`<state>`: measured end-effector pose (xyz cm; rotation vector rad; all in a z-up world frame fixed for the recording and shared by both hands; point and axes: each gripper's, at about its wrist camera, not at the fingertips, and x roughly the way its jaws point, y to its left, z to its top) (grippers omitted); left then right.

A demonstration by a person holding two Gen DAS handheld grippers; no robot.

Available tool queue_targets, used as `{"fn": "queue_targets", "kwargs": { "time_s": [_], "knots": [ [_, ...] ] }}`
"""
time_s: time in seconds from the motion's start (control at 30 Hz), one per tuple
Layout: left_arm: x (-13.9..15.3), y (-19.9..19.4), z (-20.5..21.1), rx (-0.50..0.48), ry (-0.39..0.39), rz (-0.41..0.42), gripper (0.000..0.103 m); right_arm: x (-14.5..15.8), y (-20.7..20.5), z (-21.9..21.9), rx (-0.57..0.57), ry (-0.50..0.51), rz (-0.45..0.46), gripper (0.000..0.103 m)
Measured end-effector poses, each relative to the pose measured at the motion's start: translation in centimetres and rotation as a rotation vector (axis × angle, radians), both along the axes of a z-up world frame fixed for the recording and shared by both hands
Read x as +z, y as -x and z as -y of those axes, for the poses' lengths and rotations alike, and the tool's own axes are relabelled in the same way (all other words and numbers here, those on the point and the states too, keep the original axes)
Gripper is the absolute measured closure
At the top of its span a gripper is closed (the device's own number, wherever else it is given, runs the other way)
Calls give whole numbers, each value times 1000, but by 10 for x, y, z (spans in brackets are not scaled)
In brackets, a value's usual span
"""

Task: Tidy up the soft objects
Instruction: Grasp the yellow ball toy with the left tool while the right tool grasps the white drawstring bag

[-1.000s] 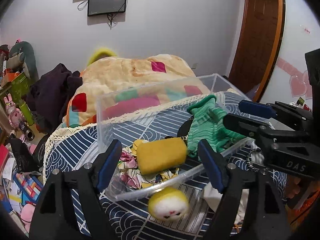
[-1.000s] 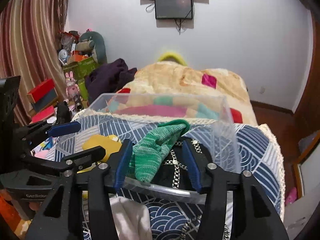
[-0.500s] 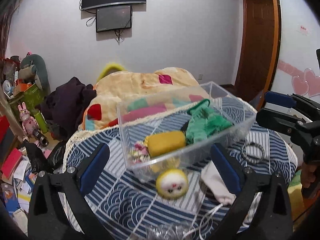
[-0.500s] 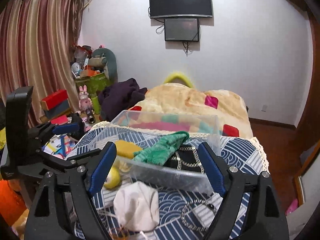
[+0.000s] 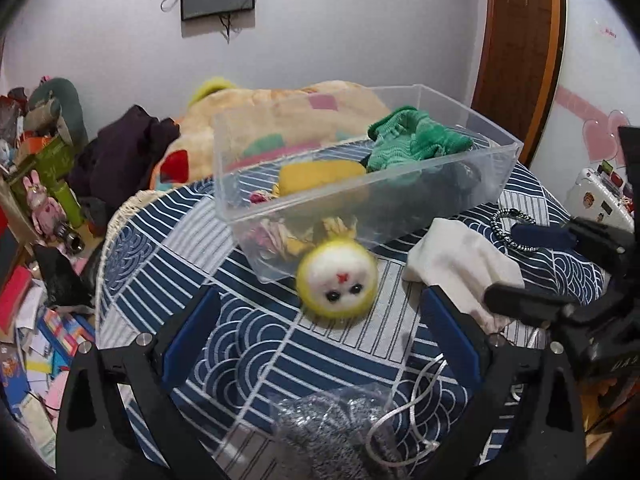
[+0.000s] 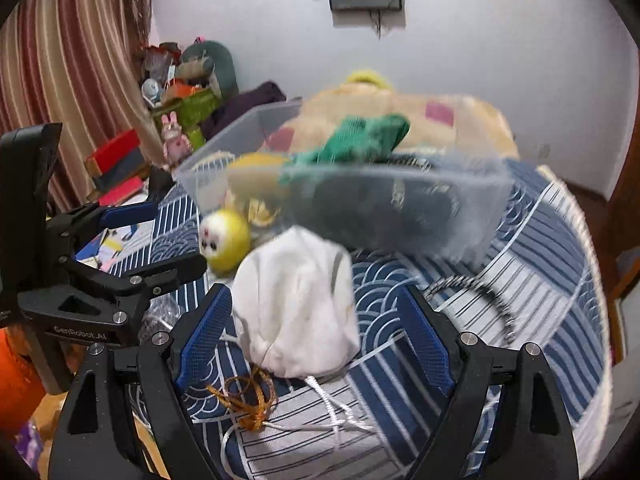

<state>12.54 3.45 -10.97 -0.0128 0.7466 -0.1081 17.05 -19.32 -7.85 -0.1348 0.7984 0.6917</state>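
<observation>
A clear plastic bin (image 5: 496,160) (image 6: 480,216) stands on the blue patterned cloth and holds a green knit item (image 5: 416,140) (image 6: 360,136), a yellow soft block (image 5: 320,174) and a floral fabric (image 5: 276,232). A round yellow plush ball with a white face (image 5: 338,284) (image 6: 224,240) lies just in front of the bin. A white cloth (image 5: 460,264) (image 6: 296,300) lies to its right. My left gripper (image 5: 320,344) is open and empty, just short of the ball. My right gripper (image 6: 316,344) is open and empty, its jaws either side of the white cloth.
A black-and-white cord loop (image 5: 508,228) (image 6: 488,300), white string (image 6: 336,412), an orange knotted cord (image 6: 244,396) and a silvery mesh bundle (image 5: 332,428) lie on the cloth. A beige quilt (image 5: 288,112) lies behind the bin. Clutter fills the floor at left (image 5: 36,200).
Both grippers have pulled back from the bin and dropped lower toward the cloth. The left now faces the plush ball, the right faces the white cloth. Both jaws stay open.
</observation>
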Motion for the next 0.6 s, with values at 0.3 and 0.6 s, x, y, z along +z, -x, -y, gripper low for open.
{"fn": "queue_targets", "kwargs": {
  "time_s": [0.3,0.6],
  "knots": [
    [-12,-26,3,-29,72,-84,24,-16,4,-13,51,34,-45,38],
    [-17,-25,7,-68,76,-84,58,-8,10,2,47,4,-1,69]
  ]
}}
